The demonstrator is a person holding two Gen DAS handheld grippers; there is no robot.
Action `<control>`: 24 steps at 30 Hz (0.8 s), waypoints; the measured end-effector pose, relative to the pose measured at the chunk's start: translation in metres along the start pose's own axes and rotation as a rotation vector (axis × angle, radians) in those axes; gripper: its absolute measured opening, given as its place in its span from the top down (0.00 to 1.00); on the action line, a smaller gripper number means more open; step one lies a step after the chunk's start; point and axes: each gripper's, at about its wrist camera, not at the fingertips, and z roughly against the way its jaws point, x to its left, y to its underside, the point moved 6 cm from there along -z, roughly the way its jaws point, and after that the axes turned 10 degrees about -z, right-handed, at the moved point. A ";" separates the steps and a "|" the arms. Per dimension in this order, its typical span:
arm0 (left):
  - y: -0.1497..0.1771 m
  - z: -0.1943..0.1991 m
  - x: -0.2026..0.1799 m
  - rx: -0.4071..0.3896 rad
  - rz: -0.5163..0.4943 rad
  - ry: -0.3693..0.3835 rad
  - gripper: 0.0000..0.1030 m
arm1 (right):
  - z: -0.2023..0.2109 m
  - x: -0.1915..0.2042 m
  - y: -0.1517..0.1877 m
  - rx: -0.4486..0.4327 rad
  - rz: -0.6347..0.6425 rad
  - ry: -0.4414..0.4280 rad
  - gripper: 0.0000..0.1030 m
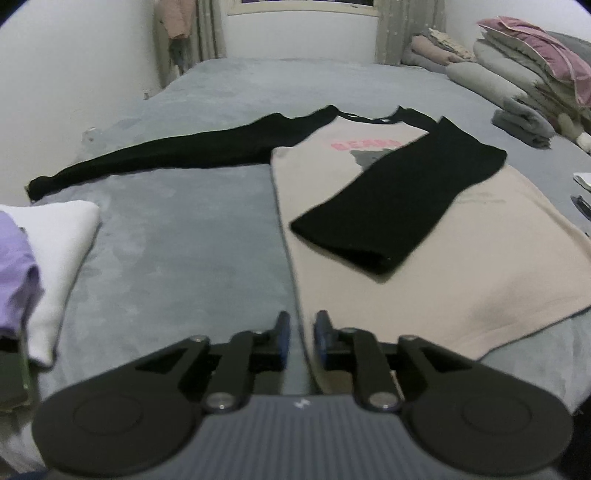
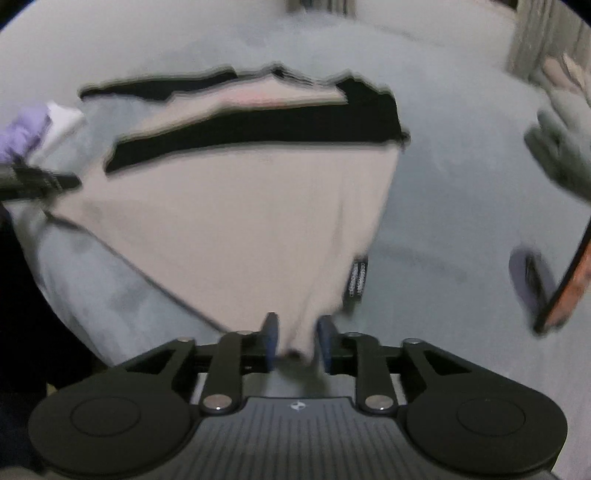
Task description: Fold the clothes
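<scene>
The left gripper (image 1: 302, 338) is hanging low at the near edge of a bed covered in a soft grey-blue plush blanket (image 1: 177, 236), its blue-padded fingers standing a little apart over the left hem edge of the shirt, with nothing pinched between them. The right gripper (image 2: 296, 341) is straddling the near right corner of the same garment; cloth is bunching between its pads, but the picture is smeared and I cannot tell whether they are pressing on it.

The beige cotton shirt with black long sleeves (image 1: 443, 266) is lying flat, chest up, in the middle of the bed. Its right black sleeve (image 1: 399, 206) is lying folded diagonally across the chest, partly covering a pink and grey print (image 1: 369, 147). Its left black sleeve (image 1: 155, 158) is stretching out straight to the left over the blanket.

At the near left, a folded white cloth (image 1: 62, 254) is lying with a crumpled lilac garment (image 1: 14, 269) partly on top of it. At the far right, a folded grey towel (image 1: 524, 122) is sitting near a stack of pale cushions and a mauve quilted cover (image 1: 535, 62). Beyond the bed, a white wall (image 1: 92, 55), pale curtains (image 1: 210, 29) and the lower frame of a window (image 1: 303, 7) are closing off the room.
</scene>
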 end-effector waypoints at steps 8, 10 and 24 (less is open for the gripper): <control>-0.028 -0.002 0.037 -0.041 0.069 -0.075 0.64 | -0.017 0.025 -0.055 -0.091 -0.012 -0.049 0.68; -0.040 -0.008 0.049 -0.050 0.089 -0.101 0.60 | -0.033 0.046 -0.070 -0.106 -0.008 -0.081 0.66; -0.091 -0.060 0.127 -0.025 0.210 -0.188 0.51 | -0.118 0.106 -0.132 -0.113 0.002 -0.127 0.64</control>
